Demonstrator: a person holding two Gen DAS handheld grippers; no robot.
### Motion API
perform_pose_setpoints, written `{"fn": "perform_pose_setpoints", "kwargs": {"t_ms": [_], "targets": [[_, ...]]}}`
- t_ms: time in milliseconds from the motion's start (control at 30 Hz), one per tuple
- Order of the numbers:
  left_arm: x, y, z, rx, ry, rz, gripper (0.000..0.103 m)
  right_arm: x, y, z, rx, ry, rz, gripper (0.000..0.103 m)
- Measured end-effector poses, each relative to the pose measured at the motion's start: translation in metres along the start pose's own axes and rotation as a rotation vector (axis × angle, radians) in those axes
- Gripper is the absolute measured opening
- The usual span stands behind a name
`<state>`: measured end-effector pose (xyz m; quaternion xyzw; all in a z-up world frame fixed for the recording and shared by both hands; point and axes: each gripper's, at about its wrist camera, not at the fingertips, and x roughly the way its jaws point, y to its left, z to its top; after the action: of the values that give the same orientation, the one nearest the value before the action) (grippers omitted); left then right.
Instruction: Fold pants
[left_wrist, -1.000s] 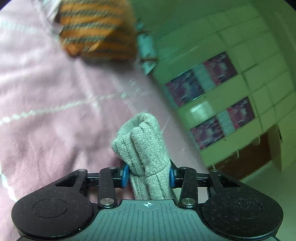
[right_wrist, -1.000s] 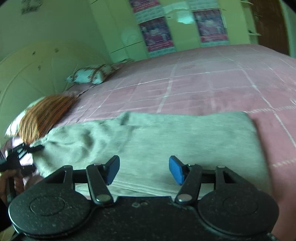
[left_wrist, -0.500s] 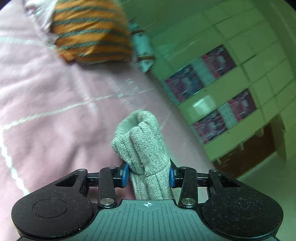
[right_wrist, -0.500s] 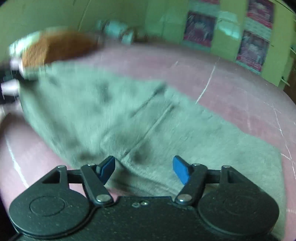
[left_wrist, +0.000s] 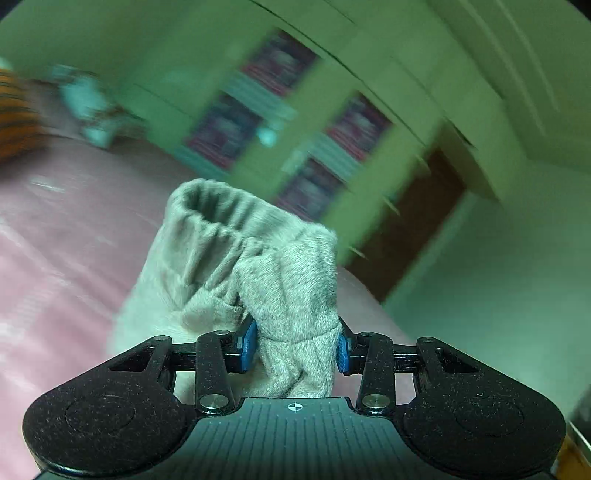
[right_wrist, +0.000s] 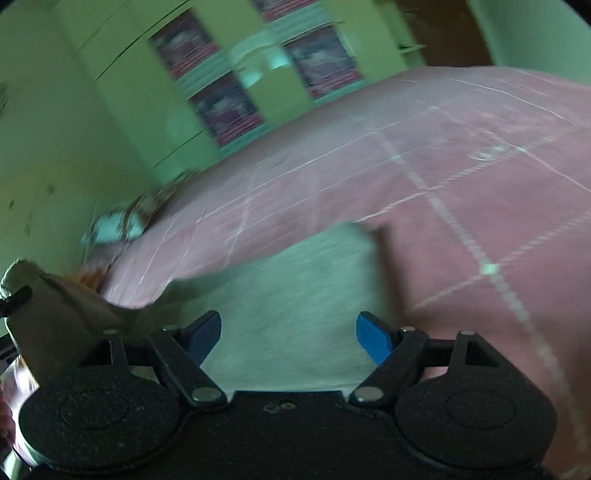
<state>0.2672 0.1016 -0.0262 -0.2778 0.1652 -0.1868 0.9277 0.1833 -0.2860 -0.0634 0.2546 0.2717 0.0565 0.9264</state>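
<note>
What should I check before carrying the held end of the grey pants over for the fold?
1. Left gripper grip on the pants: ok, jaws shut on bunched fabric.
2. Right gripper: ok, jaws open with nothing between them, above the pants.
3. Rest of the pants lying flat on the bed: cannot tell, picture blurred.
4. Bed bare beyond the pants: ok, only pink cover shows.
5. Pillow away from the fold: ok, at the far edge.

Your left gripper (left_wrist: 294, 345) grips the grey pants (left_wrist: 258, 266).
Its 2 blue pads (left_wrist: 246, 341) pinch a bunched fold, the gathered waistband standing up above the pink bedspread (left_wrist: 66, 236); the green cupboards (left_wrist: 332, 110) behind are blurred.
</note>
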Motion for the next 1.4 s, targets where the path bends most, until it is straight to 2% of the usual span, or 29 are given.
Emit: {"fn": "perform_pose_setpoints", "kwargs": {"t_ms": [33, 100, 133, 167, 200, 267, 333, 400, 500, 600, 767, 833, 967, 1067, 1133, 1167, 1267, 1367, 1400], "targets": [[0.018, -0.019, -0.012, -0.008, 0.031, -0.039, 0.044, -0.005, -0.009, 0.001, 0.022, -0.011, -0.007, 0.075], [0.056, -0.056, -0.044, -0.028, 0.122, -0.143, 0.064, -0.013, -0.026, 0.004, 0.066, -0.032, -0.018, 0.075], [0.072, -0.070, -0.061, -0.035, 0.166, -0.169, 0.082, -0.019, -0.035, 0.005, 0.091, -0.046, -0.025, 0.075], [0.080, -0.082, -0.077, -0.025, 0.172, -0.130, 0.084, -0.025, -0.045, 0.007, 0.123, -0.066, -0.038, 0.075], [0.084, -0.090, -0.089, -0.013, 0.174, -0.084, 0.084, -0.030, -0.054, 0.009, 0.150, -0.083, -0.047, 0.075], [0.083, -0.094, -0.102, -0.014, 0.184, -0.044, 0.084, -0.039, -0.069, 0.013, 0.186, -0.105, -0.054, 0.074], [0.071, -0.091, -0.104, 0.008, 0.183, -0.012, 0.083, -0.044, -0.078, 0.013, 0.202, -0.123, -0.036, 0.073], [0.054, -0.084, -0.099, 0.033, 0.175, 0.033, 0.084, -0.043, -0.080, 0.012, 0.222, -0.122, 0.006, 0.067], [0.020, -0.072, -0.093, 0.041, 0.143, 0.101, 0.084, -0.026, -0.070, 0.010, 0.249, -0.061, 0.131, 0.060], [-0.016, -0.046, -0.089, 0.057, 0.133, 0.179, 0.084, 0.002, -0.051, 0.007, 0.277, 0.036, 0.226, 0.059], [-0.067, 0.003, -0.088, 0.033, 0.117, 0.289, 0.083, 0.045, -0.042, -0.004, 0.439, 0.167, 0.281, 0.059], [-0.080, 0.017, -0.093, 0.022, 0.122, 0.319, 0.083, 0.048, -0.038, -0.010, 0.476, 0.175, 0.268, 0.059], [-0.083, 0.029, -0.103, 0.068, 0.168, 0.330, 0.083, 0.051, -0.029, -0.010, 0.466, 0.160, 0.245, 0.063], [-0.077, 0.025, -0.110, 0.135, 0.219, 0.317, 0.084, 0.046, -0.021, -0.011, 0.459, 0.127, 0.259, 0.060], [-0.068, 0.020, -0.111, 0.167, 0.237, 0.293, 0.084, 0.051, -0.020, -0.011, 0.441, 0.169, 0.217, 0.059], [-0.065, 0.017, -0.111, 0.178, 0.243, 0.279, 0.084, 0.053, -0.019, -0.012, 0.434, 0.180, 0.198, 0.056], [-0.059, 0.011, -0.113, 0.195, 0.249, 0.269, 0.084, 0.053, -0.020, -0.014, 0.469, 0.183, 0.216, 0.056], [-0.055, 0.012, -0.114, 0.185, 0.241, 0.272, 0.084, 0.060, -0.013, -0.011, 0.466, 0.201, 0.198, 0.058], [-0.055, 0.012, -0.115, 0.185, 0.239, 0.271, 0.084, 0.061, -0.011, -0.009, 0.463, 0.198, 0.197, 0.061]]}}
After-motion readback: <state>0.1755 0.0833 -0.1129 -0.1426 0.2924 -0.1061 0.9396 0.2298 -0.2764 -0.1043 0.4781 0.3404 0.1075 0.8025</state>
